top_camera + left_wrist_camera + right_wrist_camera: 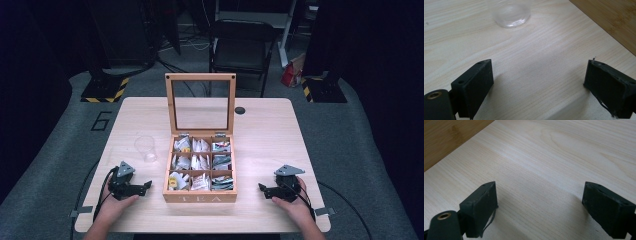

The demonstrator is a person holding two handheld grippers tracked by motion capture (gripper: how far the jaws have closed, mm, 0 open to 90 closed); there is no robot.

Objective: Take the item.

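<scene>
While both rest low on the surface (260, 130), the left hand-held gripper (145, 187) and the right hand-held gripper (262, 189) stand released, jaws wide apart with nothing between them. The tea box (200, 196) sits between them, lid upright, compartments holding tea bags (200, 162). A clear cup (145, 148) stands just left of the box, beyond the left hand-held gripper.

Matt pale wood table (270, 150), clear glossy plastic cup (145, 148), bamboo tea box (200, 198)

Tea box (200, 196) mid-table (265, 135); cup (145, 148) left of it; grippers flank box
</scene>
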